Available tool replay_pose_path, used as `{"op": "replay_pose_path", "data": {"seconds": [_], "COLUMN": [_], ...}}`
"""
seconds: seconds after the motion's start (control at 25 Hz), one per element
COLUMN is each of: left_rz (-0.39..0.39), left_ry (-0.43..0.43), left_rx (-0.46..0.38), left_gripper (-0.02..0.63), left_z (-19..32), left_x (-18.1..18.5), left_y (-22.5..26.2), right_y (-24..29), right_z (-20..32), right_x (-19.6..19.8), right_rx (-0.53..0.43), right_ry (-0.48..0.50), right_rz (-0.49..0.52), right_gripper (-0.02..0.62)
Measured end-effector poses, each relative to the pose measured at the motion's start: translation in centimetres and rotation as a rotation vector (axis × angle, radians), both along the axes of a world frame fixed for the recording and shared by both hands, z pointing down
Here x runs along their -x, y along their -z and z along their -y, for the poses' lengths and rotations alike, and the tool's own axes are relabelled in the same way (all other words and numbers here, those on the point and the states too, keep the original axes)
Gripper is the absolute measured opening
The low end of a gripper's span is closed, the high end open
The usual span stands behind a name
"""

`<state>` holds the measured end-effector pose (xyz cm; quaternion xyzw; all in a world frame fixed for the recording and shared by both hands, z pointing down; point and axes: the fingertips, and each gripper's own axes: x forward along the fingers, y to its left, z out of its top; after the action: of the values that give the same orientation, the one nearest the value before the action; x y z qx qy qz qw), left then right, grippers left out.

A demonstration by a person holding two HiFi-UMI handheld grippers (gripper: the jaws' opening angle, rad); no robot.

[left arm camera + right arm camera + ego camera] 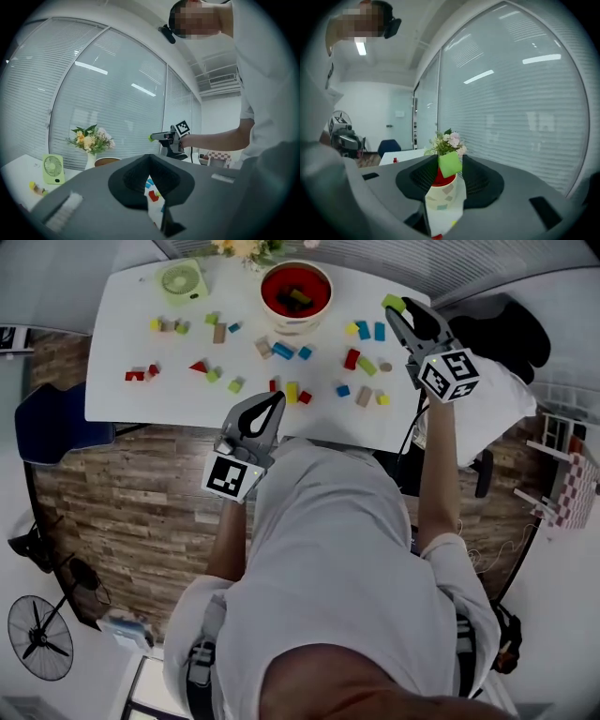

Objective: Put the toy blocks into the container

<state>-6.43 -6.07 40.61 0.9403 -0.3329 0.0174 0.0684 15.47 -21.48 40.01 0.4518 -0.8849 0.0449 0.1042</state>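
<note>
On white tbl (112,405) over wood floor (141,495): scattered blocks (283,351).

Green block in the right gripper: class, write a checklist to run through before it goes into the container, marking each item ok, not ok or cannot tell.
1. Green block clamped between the right gripper fingers: ok.
2. Right gripper above the container: not ok; the container lies ahead and below.
3. Container upright on the table: ok.
4. Room left inside the container: ok; only a few blocks in it.
5. Left gripper clear of the path: ok; it is empty, at the table's near edge.
</note>
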Motion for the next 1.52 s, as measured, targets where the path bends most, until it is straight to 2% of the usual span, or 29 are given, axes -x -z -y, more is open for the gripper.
{"op": "replay_pose_path", "data": {"seconds": [0.12,0.24,0.48,0.64,0.76,0.8,0.88,0.92,1.0,1.08,1.16,1.24,1.28,1.36,1.52], "left_rz": [-0.018,-0.028,-0.029,-0.004,0.025,0.043,0.050,0.039,0.022,0.036,0.033,0.019,0.021,0.019,0.003], "left_ry": [0.022,0.060,0.170,0.240,0.267,0.267,0.264,0.261,0.241,0.205,0.173,0.138,0.116,0.082,0.056], "left_rx": [-0.001,0.010,0.047,0.052,0.058,0.063,0.068,0.067,0.057,0.048,0.036,0.031,0.030,0.032,0.036], "left_gripper": [-0.002,-0.002,-0.002,-0.002,-0.002,-0.002,-0.002,-0.002,-0.002,-0.002,-0.002,-0.002,-0.002,-0.002,-0.002], "left_z": [-0.3,-1.2,-3.1,-4.0,-4.4,-4.6,-4.8,-4.7,-4.6,-4.5,-4.3,-4.0,-4.0,-3.9,-3.5], "left_x": [0.7,1.9,5.4,7.9,9.2,9.6,9.9,9.9,9.6,9.3,8.9,8.5,8.2,7.6,6.8], "left_y": [0.0,-0.3,-0.7,-0.9,-1.3,-1.6,-1.8,-1.6,-1.4,-1.6,-1.4,-1.3,-1.5,-1.8,-1.1], "right_y": [-0.3,-2.9,-12.4,-17.4,-18.6,-18.6,-18.9,-18.5,-16.8,-14.4,-11.6,-8.6,-7.3,-5.6,-4.1], "right_z": [2.2,4.7,8.6,9.3,10.6,11.0,11.0,11.0,11.0,10.5,9.4,7.7,6.5,3.8,-2.1], "right_x": [3.9,8.5,15.9,17.8,18.1,18.0,17.1,16.8,17.0,16.8,16.2,15.2,14.6,13.4,10.3], "right_rx": [-0.009,0.028,0.232,0.362,0.374,0.378,0.432,0.438,0.392,0.342,0.275,0.185,0.137,0.071,0.040], "right_ry": [0.074,0.165,0.379,0.469,0.441,0.412,0.350,0.327,0.303,0.270,0.223,0.152,0.114,0.060,-0.042], "right_rz": [-0.170,-0.330,-0.671,-0.817,-0.860,-0.854,-0.815,-0.783,-0.701,-0.605,-0.500,-0.393,-0.348,-0.279,-0.129], "right_gripper": [0.164,0.164,0.164,0.164,0.170,0.248,0.345,0.356,0.345,0.301,0.224,0.112,0.008,0.002,0.002]}}
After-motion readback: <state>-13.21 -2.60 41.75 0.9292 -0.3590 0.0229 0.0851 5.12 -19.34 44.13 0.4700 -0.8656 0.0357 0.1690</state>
